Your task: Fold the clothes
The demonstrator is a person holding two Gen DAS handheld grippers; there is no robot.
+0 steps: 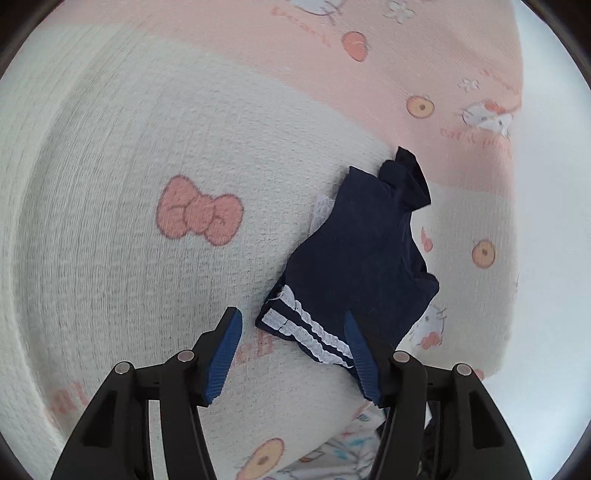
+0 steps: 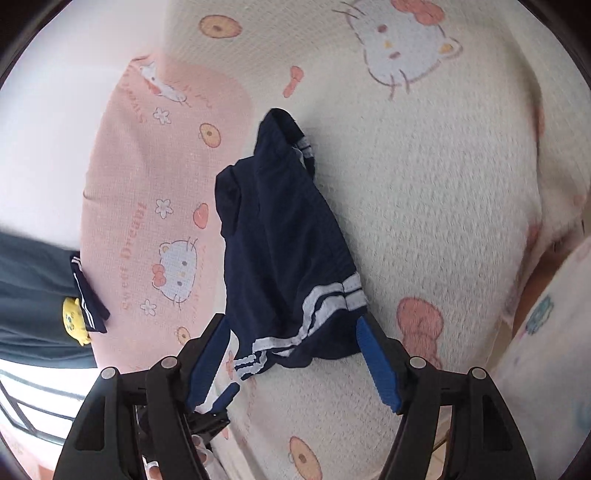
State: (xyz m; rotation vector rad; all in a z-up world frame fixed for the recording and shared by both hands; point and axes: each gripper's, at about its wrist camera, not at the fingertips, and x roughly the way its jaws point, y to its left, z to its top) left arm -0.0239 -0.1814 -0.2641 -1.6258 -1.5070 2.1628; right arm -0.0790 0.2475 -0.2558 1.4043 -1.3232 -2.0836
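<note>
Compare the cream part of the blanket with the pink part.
The cream part is off-white and lies under most of the navy garment; the pink part is peach-pink and lies beside the garment. The cream part covers more of the view than the pink part, which forms a band. Both carry cartoon cat, bow and peach prints.

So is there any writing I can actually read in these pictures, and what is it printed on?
"Sweet Dreams": pink script running sideways on the pink band of the blanket, right wrist view; last letters soft.
"Peach": faint pink script on the same blanket, left wrist view; blurred, so only a likely reading.
Other pink script near the cat face: too blurred to read.
Navy garment: white stripes only, no text.
Yellow figure: no lettering legible.
</note>
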